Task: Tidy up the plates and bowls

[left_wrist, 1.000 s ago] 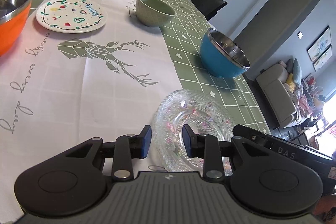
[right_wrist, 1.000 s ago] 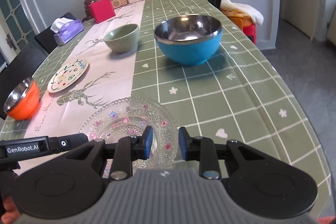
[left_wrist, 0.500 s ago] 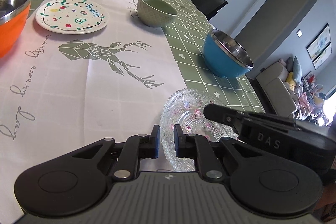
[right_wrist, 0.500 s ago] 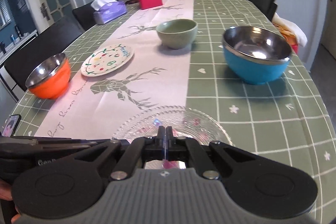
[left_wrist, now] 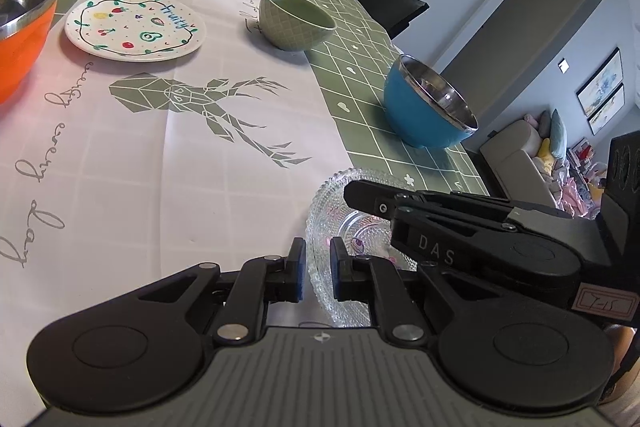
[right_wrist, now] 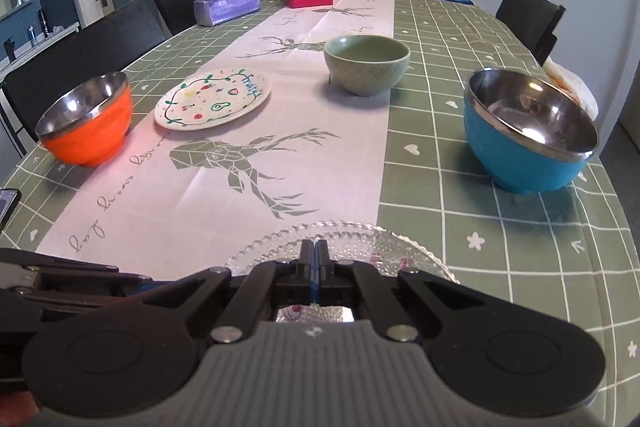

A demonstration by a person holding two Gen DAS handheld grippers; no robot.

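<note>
glass plate (left_wrist: 340, 195) tipped up on its near edge, left gripper (left_wrist: 318, 273) pinching its rim, right gripper (right_wrist: 315, 267) clamped shut on its near rim too, blue bowl (right_wrist: 528, 131) just beyond, nothing blocking

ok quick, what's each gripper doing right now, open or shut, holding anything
Left gripper: shut on the rim of the glass plate.
Right gripper: fully shut above the near part of the same plate; whether it pinches the glass cannot be told.

1. Left tool (left_wrist: 318, 273): tilted downward, blue pads drawn close with a narrow gap.
2. Right tool (right_wrist: 315, 277): tilted downward, pads pressed together, lying just beside the left.
</note>
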